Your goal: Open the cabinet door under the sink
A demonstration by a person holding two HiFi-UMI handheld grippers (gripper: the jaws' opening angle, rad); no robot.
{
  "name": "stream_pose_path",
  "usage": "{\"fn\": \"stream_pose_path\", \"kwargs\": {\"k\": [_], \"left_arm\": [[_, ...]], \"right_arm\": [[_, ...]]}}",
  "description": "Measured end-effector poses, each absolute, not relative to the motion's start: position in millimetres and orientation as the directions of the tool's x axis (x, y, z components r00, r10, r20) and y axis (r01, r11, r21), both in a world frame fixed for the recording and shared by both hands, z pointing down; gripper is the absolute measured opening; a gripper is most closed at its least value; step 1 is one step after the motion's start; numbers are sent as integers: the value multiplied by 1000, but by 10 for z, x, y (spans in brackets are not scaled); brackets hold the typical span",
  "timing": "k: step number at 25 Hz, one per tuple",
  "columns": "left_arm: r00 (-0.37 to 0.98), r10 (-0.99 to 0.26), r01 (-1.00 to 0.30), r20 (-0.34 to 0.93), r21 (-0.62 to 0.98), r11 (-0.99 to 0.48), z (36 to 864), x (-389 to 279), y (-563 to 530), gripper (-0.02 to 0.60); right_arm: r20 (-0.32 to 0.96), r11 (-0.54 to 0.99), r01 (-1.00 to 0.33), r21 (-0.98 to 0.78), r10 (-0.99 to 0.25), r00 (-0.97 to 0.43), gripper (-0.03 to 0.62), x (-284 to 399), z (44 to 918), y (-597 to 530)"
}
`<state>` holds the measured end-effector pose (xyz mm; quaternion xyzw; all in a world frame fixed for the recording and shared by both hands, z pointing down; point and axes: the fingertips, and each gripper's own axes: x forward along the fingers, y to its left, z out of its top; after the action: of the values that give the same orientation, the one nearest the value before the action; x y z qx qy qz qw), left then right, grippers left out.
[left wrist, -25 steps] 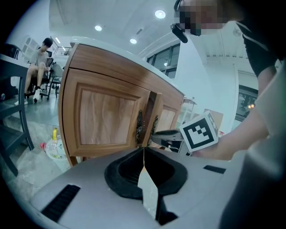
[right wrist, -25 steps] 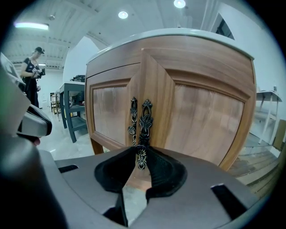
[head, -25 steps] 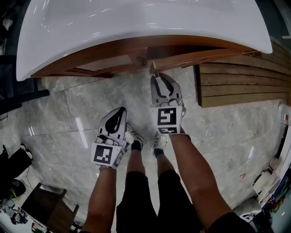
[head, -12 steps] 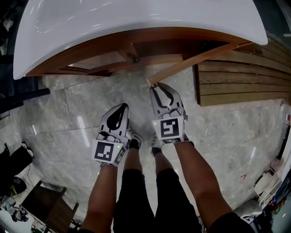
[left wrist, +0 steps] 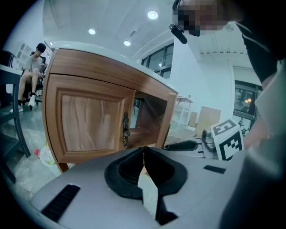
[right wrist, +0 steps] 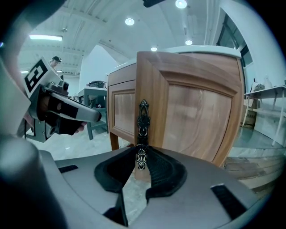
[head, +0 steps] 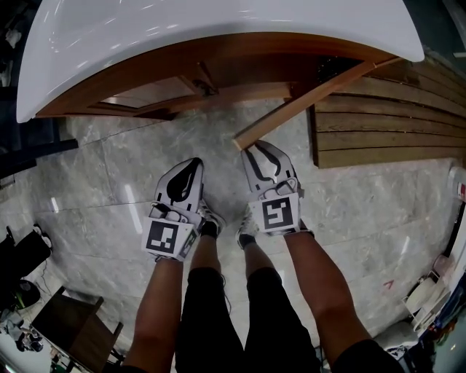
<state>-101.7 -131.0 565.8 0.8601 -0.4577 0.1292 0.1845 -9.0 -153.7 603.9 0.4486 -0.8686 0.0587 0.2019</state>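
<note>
- Two grippers are in play, one in each of the person's hands, and each carries one cube with square markers.
- The right gripper (head: 251, 151) has its jaws closed on the right handle (right wrist: 142, 129). The lower end of that dark, ornate metal pull sits pinched between the black pads.
- The left gripper (left wrist: 144, 152) holds nothing. Its jaws meet at the tips, and it hangs low, just left of the right one and apart from the cabinet.
- The cabinet (head: 240, 62) is brown wood with two doors, and it stands under the white sink (head: 218, 22).
- The right door (head: 306, 102) stands open at an angle. Its free edge points out over the floor toward the person, and its hinged side stays at the cabinet's right corner.
- The left door (left wrist: 87, 120) lies flat against the cabinet front. It bears the second pull, the left handle (left wrist: 126, 129), at its inner edge.
- Between the two doors the left gripper view shows one dark opening into the cabinet.
- The person's two feet (head: 211, 218), in pale shoes, stand on the grey marble floor (head: 95, 189), between and just behind the grippers.
- One stack of wooden slats (head: 378, 131) lies on the floor to the right of the cabinet.
- One seated person (left wrist: 35, 67) shows far off in the left gripper view.
</note>
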Motion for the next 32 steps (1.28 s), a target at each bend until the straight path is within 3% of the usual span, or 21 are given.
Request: {"fn": "stream_pose_path", "kwargs": {"k": [8, 21, 27, 32], "left_arm": [[514, -759, -858, 399, 224, -463, 5660, -949, -953, 23], [527, -750, -849, 399, 207, -486, 5713, -774, -476, 23], [559, -760, -829, 332, 184, -529, 5371, -602, -51, 23], [578, -726, -813, 373, 190, -550, 5429, -487, 404, 23]], "right_arm": [[393, 629, -773, 80, -733, -556, 97, 30, 6038, -1361], [351, 642, -766, 47, -728, -589, 97, 415, 6049, -977], [366, 635, -772, 24, -724, -584, 93, 738, 6087, -709], [373, 602, -798, 31, -747, -550, 77, 1050, 6082, -552]]}}
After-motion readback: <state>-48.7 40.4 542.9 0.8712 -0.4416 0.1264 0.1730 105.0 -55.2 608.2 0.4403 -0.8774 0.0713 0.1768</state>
